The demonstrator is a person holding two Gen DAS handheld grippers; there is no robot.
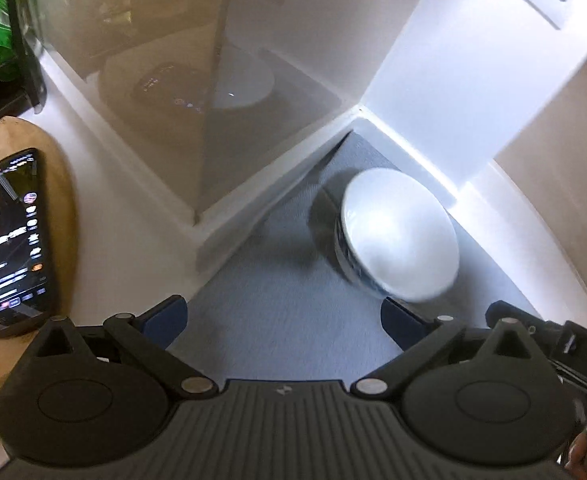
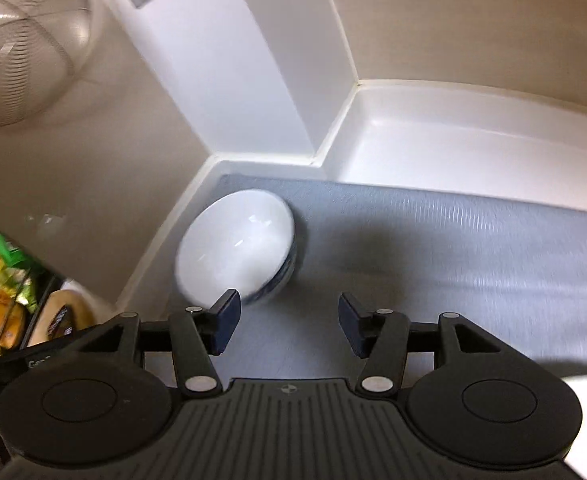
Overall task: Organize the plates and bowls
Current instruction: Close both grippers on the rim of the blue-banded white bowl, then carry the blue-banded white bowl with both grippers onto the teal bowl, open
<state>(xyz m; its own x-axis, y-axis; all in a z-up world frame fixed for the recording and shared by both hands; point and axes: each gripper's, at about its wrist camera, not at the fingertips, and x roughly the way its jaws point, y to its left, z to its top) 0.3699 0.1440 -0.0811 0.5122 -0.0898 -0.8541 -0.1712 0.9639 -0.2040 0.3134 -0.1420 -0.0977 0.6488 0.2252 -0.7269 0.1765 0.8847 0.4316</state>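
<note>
My worry is the stack of white bowls [image 1: 397, 236] with blue-patterned sides: it sits on the grey mat [image 1: 277, 320] just ahead of both sets of jaws, and a careless sweep could clip its rim and tip it. My left gripper [image 1: 283, 320] stands fully spread, empty. My right gripper [image 2: 289, 320] is half open, empty too, its left finger [image 2: 225, 320] at the stack's near edge; contact I cannot tell.

Left gripper [image 1: 283, 320] wide open; blurred bowl [image 1: 399, 236] apparently upright on mat [image 1: 277, 320].
</note>
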